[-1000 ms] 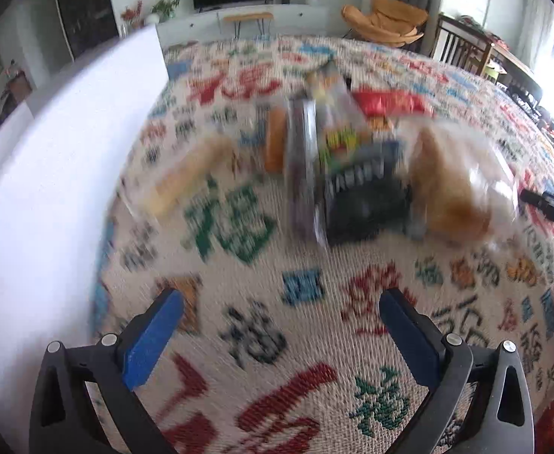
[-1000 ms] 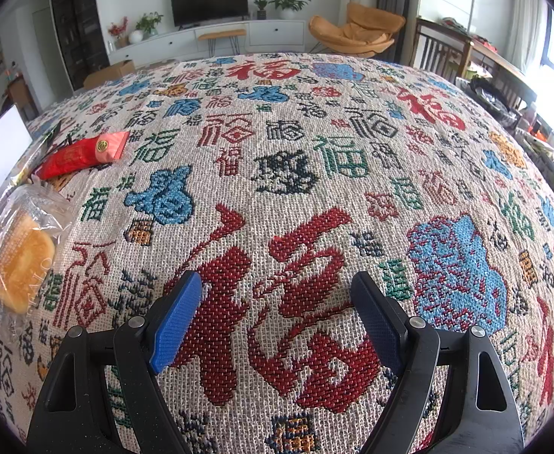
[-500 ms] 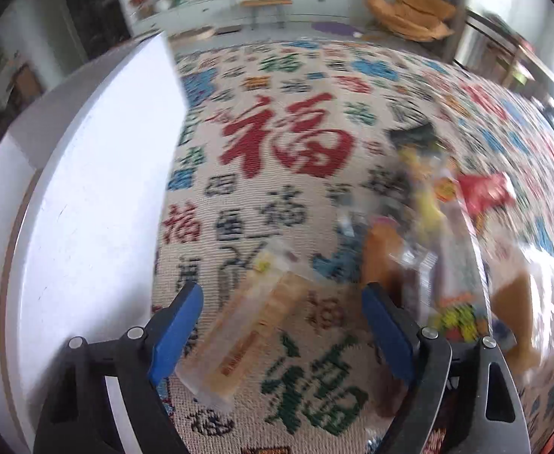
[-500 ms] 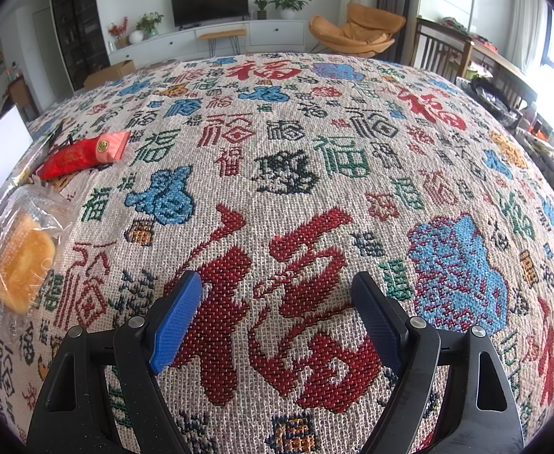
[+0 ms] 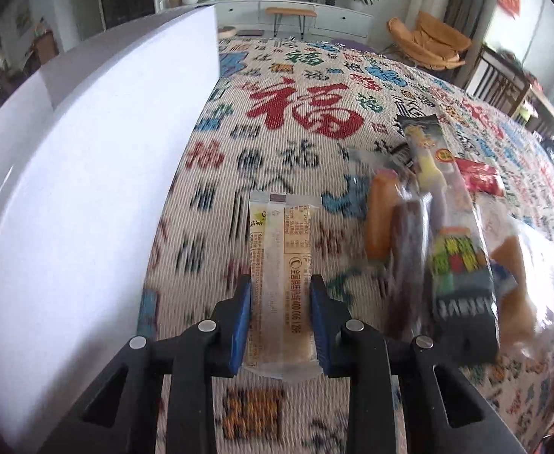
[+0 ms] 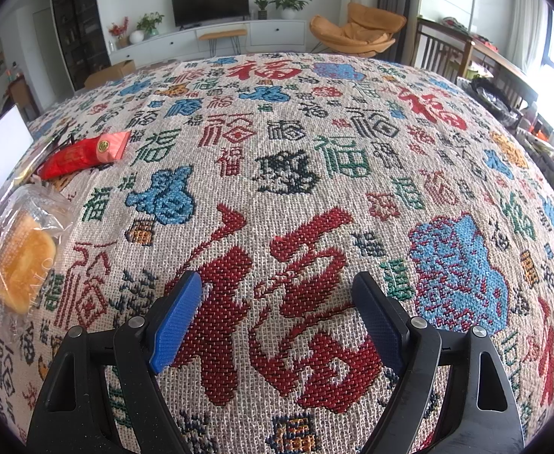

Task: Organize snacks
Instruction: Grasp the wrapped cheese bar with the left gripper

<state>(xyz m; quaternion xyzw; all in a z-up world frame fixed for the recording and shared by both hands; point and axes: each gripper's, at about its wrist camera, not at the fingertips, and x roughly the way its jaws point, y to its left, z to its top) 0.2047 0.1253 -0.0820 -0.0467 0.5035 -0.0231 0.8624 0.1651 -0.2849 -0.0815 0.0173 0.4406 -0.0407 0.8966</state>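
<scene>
Since the earlier frame we note the left gripper (image 5: 280, 304) has shifted from the snack pile (image 5: 447, 249) to a long pale wafer packet (image 5: 281, 265) lying on the patterned cloth (image 5: 307, 121) beside the white box (image 5: 87, 174); its jaws are closing, blue pads against the packet's sides. Our right gripper (image 6: 277, 325) hangs wide open, empty.

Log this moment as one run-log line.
left gripper: closing on wafer bar | right gripper: open, empty, over cloth | white box: left of bar
</scene>
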